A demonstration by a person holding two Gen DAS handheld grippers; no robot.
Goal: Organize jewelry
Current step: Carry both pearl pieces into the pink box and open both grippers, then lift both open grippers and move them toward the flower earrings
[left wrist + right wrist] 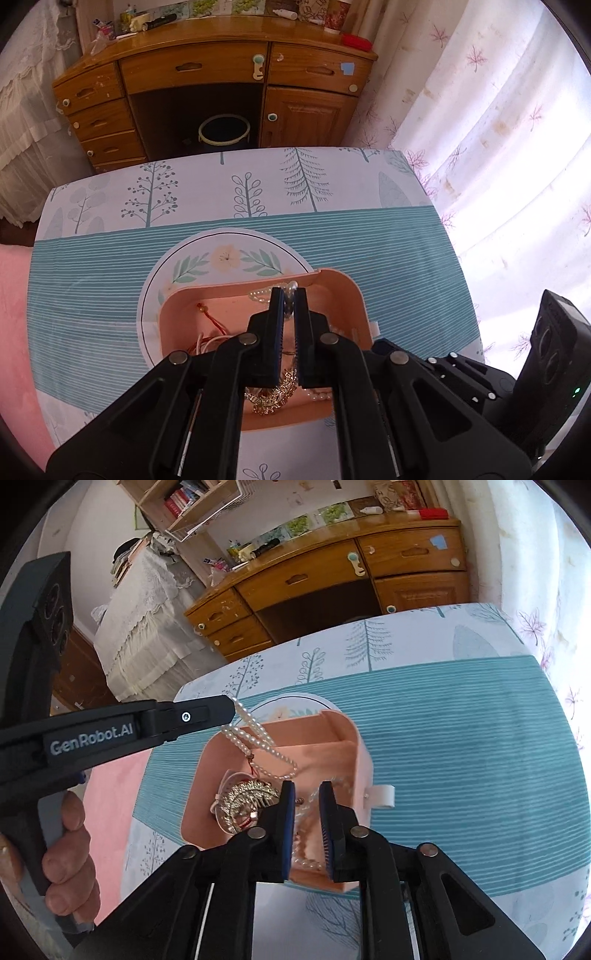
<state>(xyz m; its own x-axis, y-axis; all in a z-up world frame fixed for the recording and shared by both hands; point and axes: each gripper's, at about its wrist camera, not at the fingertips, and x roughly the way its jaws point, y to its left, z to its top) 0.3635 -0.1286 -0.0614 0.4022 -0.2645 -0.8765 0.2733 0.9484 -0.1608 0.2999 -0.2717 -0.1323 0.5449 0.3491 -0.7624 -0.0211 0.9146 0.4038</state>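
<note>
Black fingers of the left gripper [289, 295] fill the bottom of the left wrist view, clenched on a pearl strand [263, 295] whose beads show just beside the tips. Beneath them sits a pink box [354, 295], open-topped, near the front edge of a table [406, 240] under a teal striped cloth. Inside the box lie a gold brooch-like piece [273, 400] at the near wall, more pearls [320, 397] beside it, and a red cord [207, 314] towards the left wall.

Right wrist view: the right gripper [307, 788] hovers over the box [364, 760], jaws slightly parted, nothing between the pads. Below its tips a clear or pearly bead string [306, 849] lies along the box floor. To the left, the left gripper [231, 709] holds the pearl strand [258, 744] by its top, so the loops hang down into the box, their lowest beads at or near the floor. A person's hand [70, 853] grips that tool's handle. The gold piece [249, 795] rests by the left wall.

Judging by the drape, the strand is light, limp and slippery, likely to swing and snag on the other pieces. Pinching several beads together, or a doubled section, should hold better than a single bead.
</note>
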